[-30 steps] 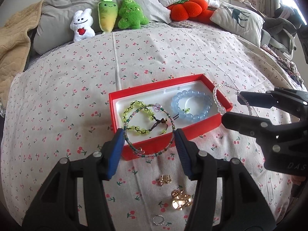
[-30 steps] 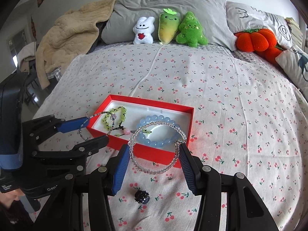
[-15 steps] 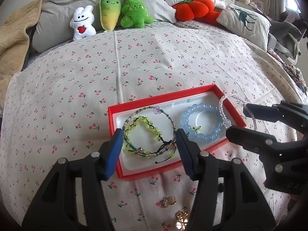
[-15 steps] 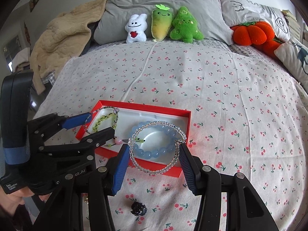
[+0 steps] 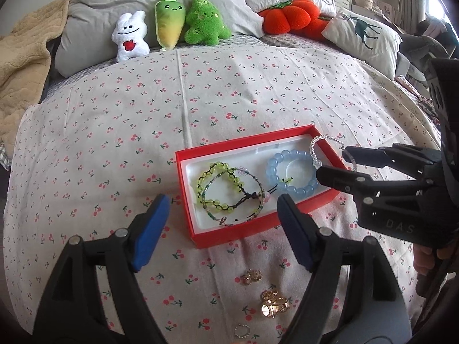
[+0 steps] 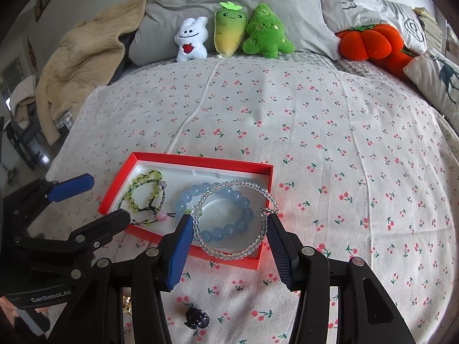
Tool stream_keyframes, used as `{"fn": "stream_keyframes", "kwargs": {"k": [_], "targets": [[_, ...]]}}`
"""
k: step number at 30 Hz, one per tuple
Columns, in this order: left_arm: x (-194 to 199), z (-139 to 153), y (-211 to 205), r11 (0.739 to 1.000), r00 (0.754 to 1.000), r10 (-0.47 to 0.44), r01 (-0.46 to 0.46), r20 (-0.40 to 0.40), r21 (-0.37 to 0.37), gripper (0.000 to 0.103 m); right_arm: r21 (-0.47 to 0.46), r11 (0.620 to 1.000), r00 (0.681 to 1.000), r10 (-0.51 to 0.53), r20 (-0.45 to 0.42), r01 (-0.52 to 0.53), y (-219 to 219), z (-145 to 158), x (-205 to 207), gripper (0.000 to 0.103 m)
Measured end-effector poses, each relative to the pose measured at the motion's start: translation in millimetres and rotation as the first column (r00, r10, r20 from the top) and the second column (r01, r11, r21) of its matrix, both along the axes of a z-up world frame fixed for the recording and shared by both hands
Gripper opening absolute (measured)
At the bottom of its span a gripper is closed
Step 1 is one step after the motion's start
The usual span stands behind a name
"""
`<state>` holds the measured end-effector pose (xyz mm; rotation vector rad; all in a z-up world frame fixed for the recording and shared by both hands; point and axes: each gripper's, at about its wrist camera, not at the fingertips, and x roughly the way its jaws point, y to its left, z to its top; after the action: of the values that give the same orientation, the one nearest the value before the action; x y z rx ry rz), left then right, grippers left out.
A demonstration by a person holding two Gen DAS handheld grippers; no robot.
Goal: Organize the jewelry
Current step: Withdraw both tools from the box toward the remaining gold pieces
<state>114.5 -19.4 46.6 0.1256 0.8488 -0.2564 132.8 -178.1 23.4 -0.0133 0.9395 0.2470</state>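
Bed [image 5: 258, 91] carries red box [image 5: 252, 233]. Left gripper [image 5: 222, 215] angled down, fingers opening, nothing gripped. Clear bead bracelet [image 6: 233, 220] pinched by right gripper [image 6: 229, 229]. Gold trinkets [image 5: 272, 301] seen only in left view.

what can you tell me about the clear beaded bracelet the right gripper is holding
The clear beaded bracelet is a ring of small, glassy see-through beads with a tiny metal clasp on its right side. It is stretched into a wide oval between the blue pads of the right gripper, which press on both sides. It hangs above the right end of the red jewelry box, over the pale blue bead bracelet lying inside, not yet set down.
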Motion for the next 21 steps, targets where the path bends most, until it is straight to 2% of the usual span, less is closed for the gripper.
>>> {"fn": "stream_keyframes", "kwargs": {"k": [15, 18, 21], "targets": [[-15, -7, 18, 0.998, 0.996, 0.054, -0.052, -0.07, 0.026, 0.084, -0.01, 1.0, 1.0, 0.011, -0.014, -0.011, 23, -7, 19, 0.054], [-16, -8, 20, 0.998, 0.995, 0.058, -0.056, -0.08, 0.028, 0.084, -0.018, 1.0, 1.0, 0.014, -0.012, -0.014, 27, -9, 20, 0.056], [-17, -9, 21, 0.997, 0.995, 0.063, -0.06, -0.077, 0.043, 0.084, -0.018, 1.0, 1.0, 0.014, -0.016, -0.015, 27, -9, 20, 0.063]]}}
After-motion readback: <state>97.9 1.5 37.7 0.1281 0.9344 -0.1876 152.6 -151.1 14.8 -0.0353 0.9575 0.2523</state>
